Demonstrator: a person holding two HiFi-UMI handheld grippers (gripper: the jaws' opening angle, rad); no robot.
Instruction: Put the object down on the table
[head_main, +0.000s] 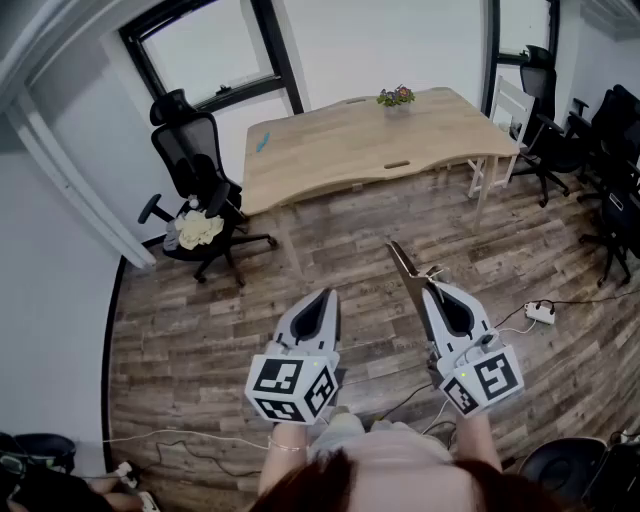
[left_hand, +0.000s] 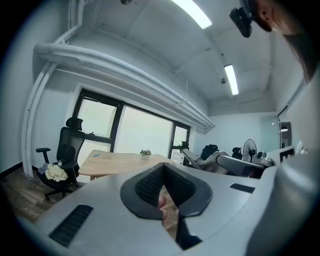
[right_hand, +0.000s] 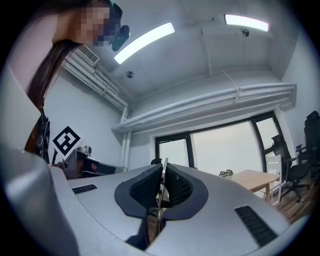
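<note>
A thin, pointed metal object (head_main: 403, 265), like closed scissor blades, sticks forward out of my right gripper (head_main: 428, 288), whose pads are shut on it. In the right gripper view the blade (right_hand: 164, 172) stands edge-on between the ribbed pads of that gripper (right_hand: 162, 189). My left gripper (head_main: 328, 300) hangs beside it, shut and holding nothing; in the left gripper view its jaws (left_hand: 162, 175) meet at the tip. Both grippers are over the wooden floor, well short of the light wooden table (head_main: 350, 150).
A small potted plant (head_main: 396, 97) and a small blue item (head_main: 262, 141) sit on the table. A black office chair (head_main: 197, 190) holding a pale cloth stands left of it. A white chair (head_main: 508, 115) and black chairs (head_main: 612, 200) stand at the right. A power strip (head_main: 540, 313) with cables lies on the floor.
</note>
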